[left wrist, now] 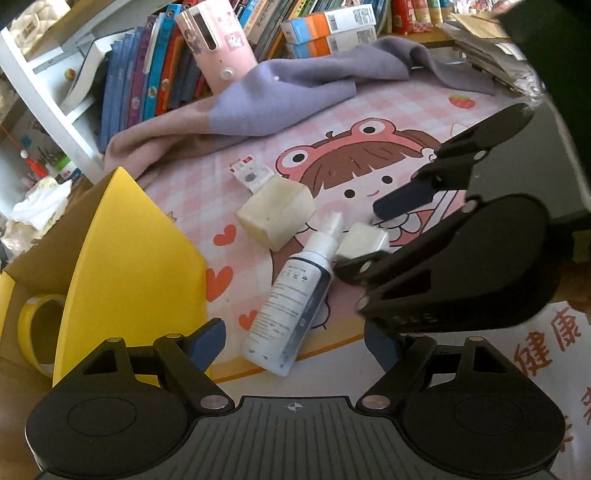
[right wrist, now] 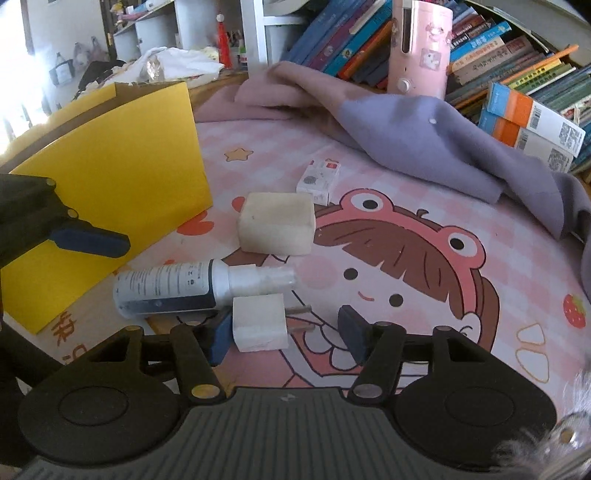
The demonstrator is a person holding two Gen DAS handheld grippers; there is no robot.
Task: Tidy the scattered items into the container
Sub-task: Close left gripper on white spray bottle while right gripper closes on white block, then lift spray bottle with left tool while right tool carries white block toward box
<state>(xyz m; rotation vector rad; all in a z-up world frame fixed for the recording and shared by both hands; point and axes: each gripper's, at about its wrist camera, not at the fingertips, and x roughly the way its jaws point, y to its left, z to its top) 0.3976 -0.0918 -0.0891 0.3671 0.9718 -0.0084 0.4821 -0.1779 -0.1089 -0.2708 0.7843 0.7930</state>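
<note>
A white spray bottle (left wrist: 291, 295) lies on the pink cartoon mat (left wrist: 369, 110), its base between the fingers of my left gripper (left wrist: 295, 343), which stands open and clear of it. My right gripper (right wrist: 284, 332) is open around a small white plug adapter (right wrist: 258, 325). The plug rests against the left pad, and its prongs point at the right pad, which stands apart. A cream block (right wrist: 277, 221) and a small white-and-red box (right wrist: 319, 179) lie farther back. The yellow cardboard box (left wrist: 129, 258) stands open at the left, with a yellow tape roll (left wrist: 40, 328) inside.
A purple-and-mauve cloth (left wrist: 288, 96) is draped across the back of the mat. Behind it stand a pink appliance (left wrist: 218, 44), a row of books (left wrist: 147, 81) and orange-blue cartons (left wrist: 325, 26). A white shelf frame (left wrist: 48, 96) rises at the far left.
</note>
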